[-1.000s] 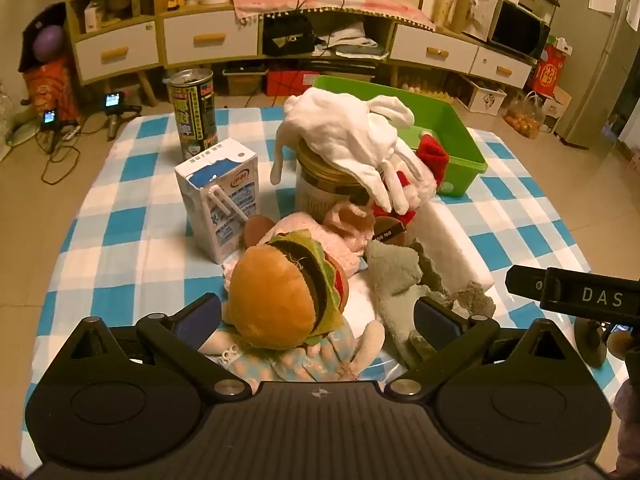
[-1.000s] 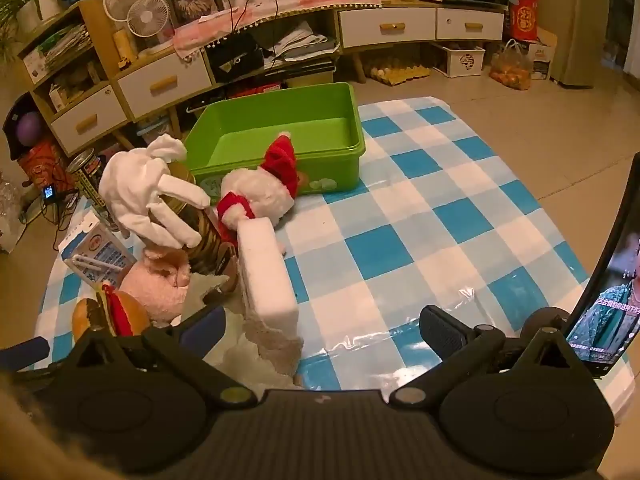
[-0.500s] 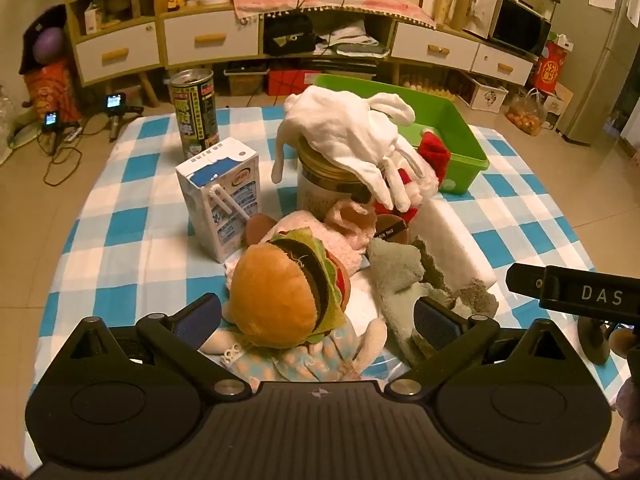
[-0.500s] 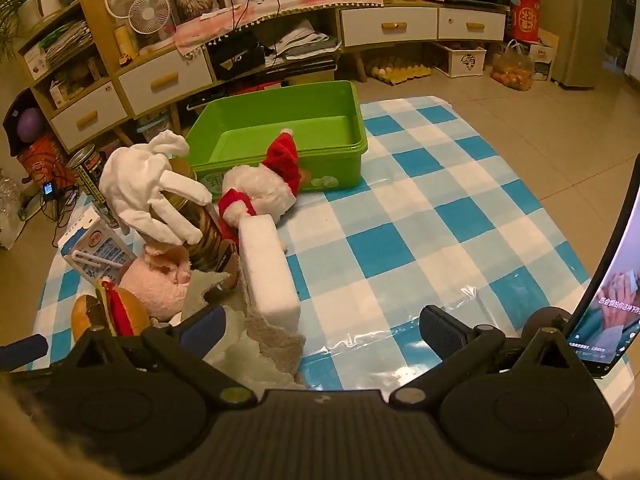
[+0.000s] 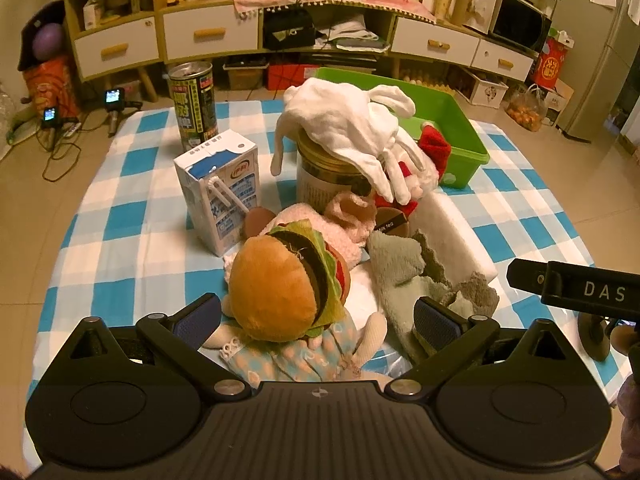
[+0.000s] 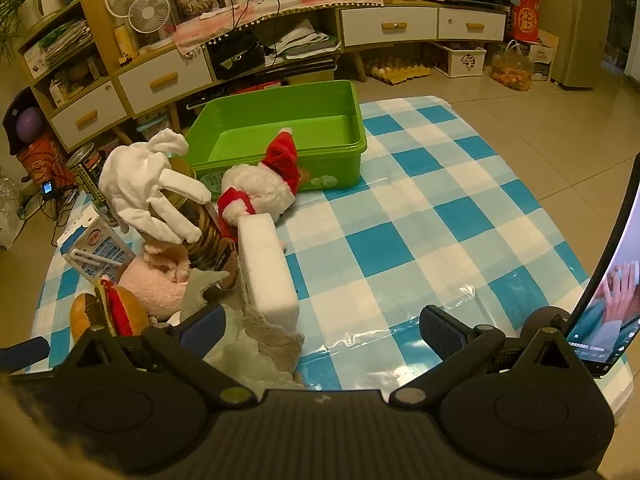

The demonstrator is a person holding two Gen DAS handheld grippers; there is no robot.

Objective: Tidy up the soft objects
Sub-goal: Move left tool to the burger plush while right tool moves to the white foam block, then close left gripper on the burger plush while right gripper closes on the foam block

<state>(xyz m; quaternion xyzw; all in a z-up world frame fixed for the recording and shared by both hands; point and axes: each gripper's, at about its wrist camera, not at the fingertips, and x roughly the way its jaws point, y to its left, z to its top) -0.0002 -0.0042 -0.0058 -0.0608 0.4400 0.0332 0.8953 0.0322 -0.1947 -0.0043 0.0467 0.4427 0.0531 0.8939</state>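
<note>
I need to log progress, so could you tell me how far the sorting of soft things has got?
Nothing is sorted yet: the green bin is empty. The left gripper has open jaws around the burger plush; the right gripper is open too. White gloves, Santa plush and sponge remain outside.

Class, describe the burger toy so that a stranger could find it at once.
Start at the green bin on the checked cloth, then come to the pile's near end. The burger toy lies there: the only tan bun with lettuce and a dark patty.
</note>
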